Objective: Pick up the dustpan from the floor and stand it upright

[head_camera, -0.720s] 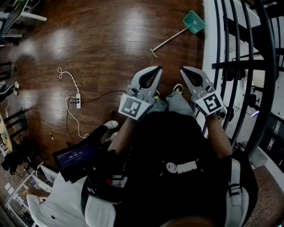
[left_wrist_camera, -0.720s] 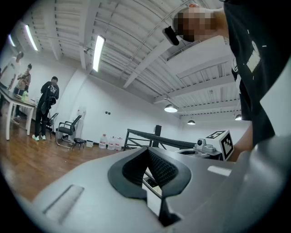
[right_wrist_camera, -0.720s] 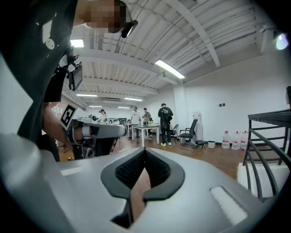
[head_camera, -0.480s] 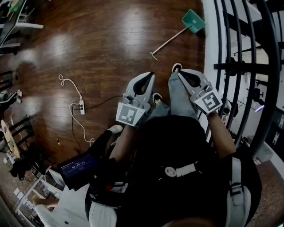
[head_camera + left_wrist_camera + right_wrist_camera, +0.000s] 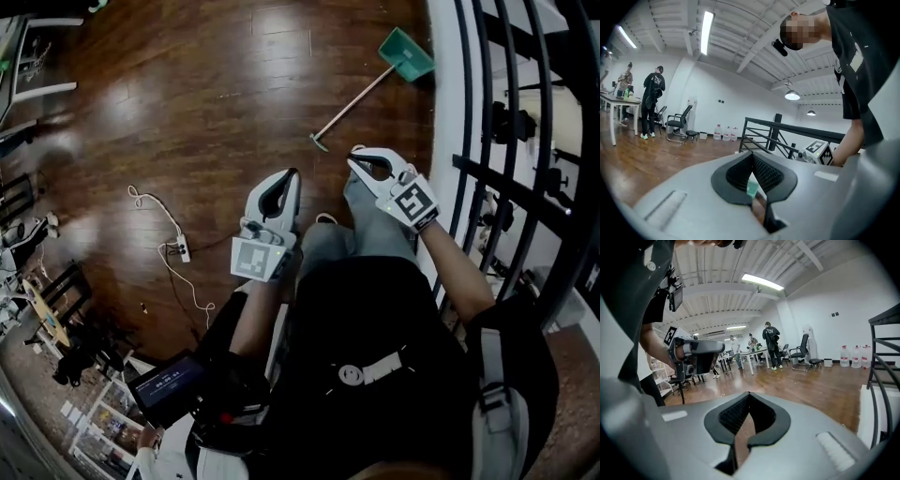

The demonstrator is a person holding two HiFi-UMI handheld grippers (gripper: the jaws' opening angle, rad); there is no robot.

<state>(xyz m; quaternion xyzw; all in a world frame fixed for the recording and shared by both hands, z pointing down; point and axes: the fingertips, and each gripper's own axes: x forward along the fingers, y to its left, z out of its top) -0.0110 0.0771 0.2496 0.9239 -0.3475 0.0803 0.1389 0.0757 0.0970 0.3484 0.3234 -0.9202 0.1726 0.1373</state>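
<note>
The green dustpan (image 5: pixel 406 52) lies flat on the dark wood floor at the top right of the head view, beside the white ledge. Its long thin handle (image 5: pixel 352 98) runs down-left and ends near my right gripper. My right gripper (image 5: pixel 355 156) hovers just right of that handle end, shut and empty. Lower and to the left, my left gripper (image 5: pixel 291 175) is also shut with nothing held. In the left gripper view a green sliver of the dustpan (image 5: pixel 752 189) shows through the gap behind the closed jaw tips (image 5: pixel 751 155). The right gripper view shows its jaws (image 5: pixel 749 393) closed over bare floor.
A black railing (image 5: pixel 497 141) and white ledge (image 5: pixel 441 94) run along the right. A power strip with a white cable (image 5: pixel 183 250) lies on the floor at left. Tables, chairs (image 5: pixel 677 126) and standing people (image 5: pixel 769 345) are farther back in the room.
Both grippers have moved forward across the floor toward the dustpan's handle end, the right one leading. The dustpan has not moved. Both stay shut.
</note>
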